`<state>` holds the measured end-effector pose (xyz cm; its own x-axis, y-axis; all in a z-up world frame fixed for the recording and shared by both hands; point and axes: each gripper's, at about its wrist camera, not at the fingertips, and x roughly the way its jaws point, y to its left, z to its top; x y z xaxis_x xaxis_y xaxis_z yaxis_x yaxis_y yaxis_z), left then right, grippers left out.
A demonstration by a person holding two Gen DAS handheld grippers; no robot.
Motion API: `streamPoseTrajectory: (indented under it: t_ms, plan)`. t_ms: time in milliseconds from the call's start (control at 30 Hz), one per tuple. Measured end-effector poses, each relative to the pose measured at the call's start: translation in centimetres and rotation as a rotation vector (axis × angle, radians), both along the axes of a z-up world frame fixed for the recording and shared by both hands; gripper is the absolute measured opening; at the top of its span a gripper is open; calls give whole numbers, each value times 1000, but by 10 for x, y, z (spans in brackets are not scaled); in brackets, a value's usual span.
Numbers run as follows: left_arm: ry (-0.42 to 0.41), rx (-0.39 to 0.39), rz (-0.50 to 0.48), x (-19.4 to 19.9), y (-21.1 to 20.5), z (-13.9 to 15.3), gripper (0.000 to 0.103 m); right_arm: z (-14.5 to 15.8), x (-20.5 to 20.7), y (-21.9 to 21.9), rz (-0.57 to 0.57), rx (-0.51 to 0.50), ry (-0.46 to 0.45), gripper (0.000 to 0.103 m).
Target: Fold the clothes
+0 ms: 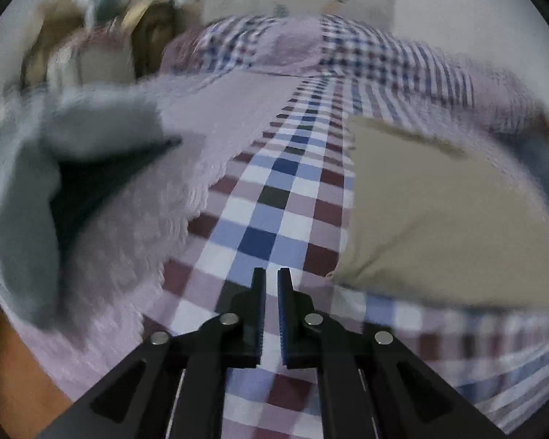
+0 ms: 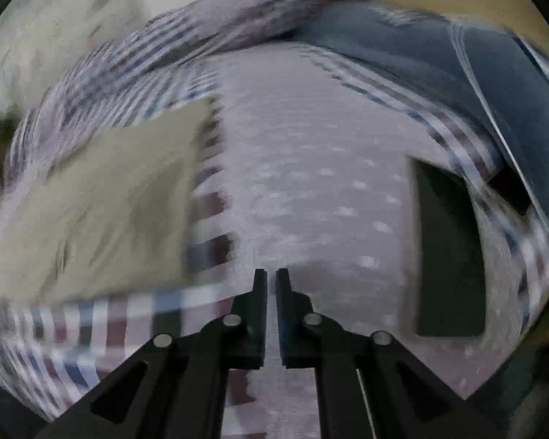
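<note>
Left black two-finger gripper: jaws narrowed to a thin slit, nothing between them, tips over the checked blue, maroon and white bedsheet. Just right of the tips lies a folded beige cloth garment, flat on the sheet, its near corner close to the right finger but apart from it. Left of the tips sits a pale lilac textured cloth with a scalloped edge, and on its left part a blurred grey-and-black garment. Further back, a checked pillow.

Right black two-finger gripper: jaws also nearly together, holding nothing, tips over the pale lilac dotted cloth. The folded beige garment is left of the tips, a flat black rectangular piece right. Far right, a dark blue-grey garment, motion-blurred. No containers visible.
</note>
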<state>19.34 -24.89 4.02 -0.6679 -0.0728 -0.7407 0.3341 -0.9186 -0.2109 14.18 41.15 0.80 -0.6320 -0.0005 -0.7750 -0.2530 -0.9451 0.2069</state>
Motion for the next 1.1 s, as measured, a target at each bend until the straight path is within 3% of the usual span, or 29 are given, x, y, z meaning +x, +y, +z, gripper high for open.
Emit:
streamPoseTrajectory:
  t_ms: [33,167,300,400,600,700,767,1000,1100]
  plan:
    - [18,99,2,2,-8,-1,11,0,4,12,-39,-56,19,6]
    - [64,435,-13,3,-22,-18,42,3,9,17,-69,-151,85,8]
    - [110,656,-14,-1,-22,-34,56,-1,6,4,-44,-232,107,16]
    - [126,756,29,-11,-26,-44,59,-1,4,-4,-24,-328,151,26]
    - [155,793,69,-24,-27,-49,58,-12,3,-16,-10,-560,190,37]
    - [147,786,76,-30,-28,-52,48,-24,3,-14,-47,-658,172,42]
    - [139,781,76,-35,-27,-53,47,-30,4,-11,-83,-709,167,45]
    - [133,761,86,-42,-24,-53,47,-40,-5,-14,-140,-763,118,48]
    - [131,745,92,-40,-21,-53,47,-39,-11,-24,-142,-701,88,48]
